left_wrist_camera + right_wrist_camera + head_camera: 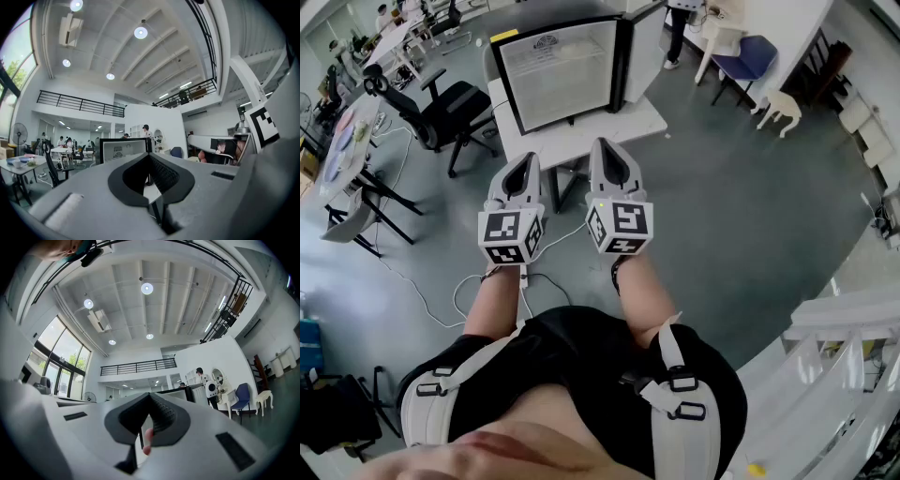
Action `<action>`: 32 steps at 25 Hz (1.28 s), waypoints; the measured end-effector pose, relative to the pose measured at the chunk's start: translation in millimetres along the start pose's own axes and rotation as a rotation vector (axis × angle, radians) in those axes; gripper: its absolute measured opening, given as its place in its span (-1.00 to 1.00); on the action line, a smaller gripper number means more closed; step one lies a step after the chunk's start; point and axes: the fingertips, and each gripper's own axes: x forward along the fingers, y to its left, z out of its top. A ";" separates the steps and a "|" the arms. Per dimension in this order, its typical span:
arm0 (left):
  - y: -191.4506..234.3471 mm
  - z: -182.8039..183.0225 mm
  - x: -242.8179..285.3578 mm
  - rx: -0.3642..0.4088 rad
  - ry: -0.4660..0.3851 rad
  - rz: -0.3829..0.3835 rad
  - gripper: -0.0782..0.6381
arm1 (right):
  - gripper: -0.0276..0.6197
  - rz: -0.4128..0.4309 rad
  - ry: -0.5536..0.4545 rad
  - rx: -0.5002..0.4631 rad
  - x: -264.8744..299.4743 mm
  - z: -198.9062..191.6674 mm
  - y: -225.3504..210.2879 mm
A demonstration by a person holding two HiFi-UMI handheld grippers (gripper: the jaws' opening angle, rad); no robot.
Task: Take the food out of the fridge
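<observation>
A small black-framed fridge with a glass door stands on a white table ahead of me; its door looks closed and no food shows through the pale glass. My left gripper and right gripper are held side by side in the air short of the table, pointing at the fridge. On both, the jaws meet at the tips with nothing between them. The left gripper view looks past the shut left gripper to the fridge in the distance. The right gripper points slightly upward, with the fridge beyond it.
A black office chair stands left of the table, with a round table further left. A blue chair and a small white stool are at the right. Cables trail over the grey floor by my feet. People stand in the background.
</observation>
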 end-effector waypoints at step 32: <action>49.7 -11.2 -23.6 0.002 -0.024 -0.054 -0.77 | -0.89 0.005 -0.026 -0.074 11.3 -13.1 68.8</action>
